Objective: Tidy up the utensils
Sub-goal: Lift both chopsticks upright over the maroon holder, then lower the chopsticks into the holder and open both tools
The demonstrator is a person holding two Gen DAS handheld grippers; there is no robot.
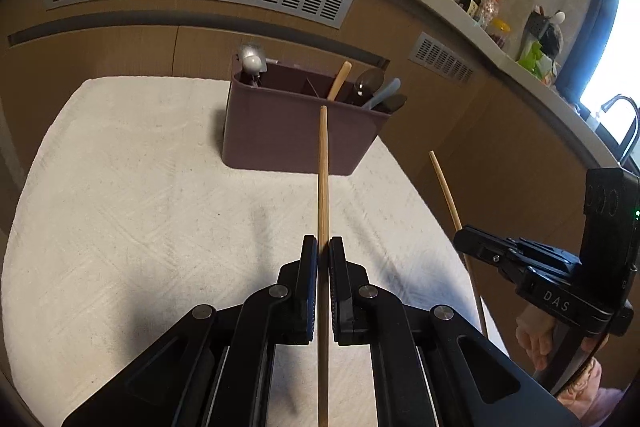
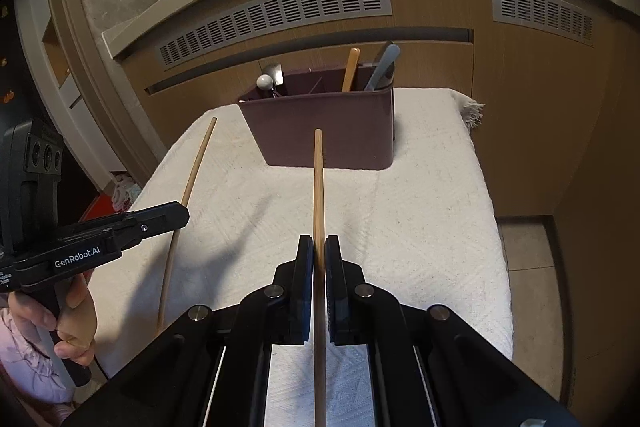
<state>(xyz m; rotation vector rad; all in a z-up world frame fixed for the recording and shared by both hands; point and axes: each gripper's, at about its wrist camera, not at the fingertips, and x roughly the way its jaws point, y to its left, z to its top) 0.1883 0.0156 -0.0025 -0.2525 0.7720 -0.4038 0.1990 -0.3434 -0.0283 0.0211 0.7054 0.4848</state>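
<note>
Before the maroon caddy (image 1: 288,131) | left hand-held gripper (image 1: 323,251) pinching one chopstick (image 1: 323,179), tip toward caddy | right hand-held gripper (image 2: 319,251) pinching second chopstick (image 2: 318,187) | both above white-clothed surface (image 1: 140,187)

"DAS" on right gripper (image 1: 464,243); "GenRobot.AI" on left gripper (image 2: 182,217)

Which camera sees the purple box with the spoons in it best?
The right wrist view: the purple box stands near the middle, front wall and open top with its dividers clear. The left wrist view shows the same box too, but the chopstick held by the left gripper crosses its front.
</note>
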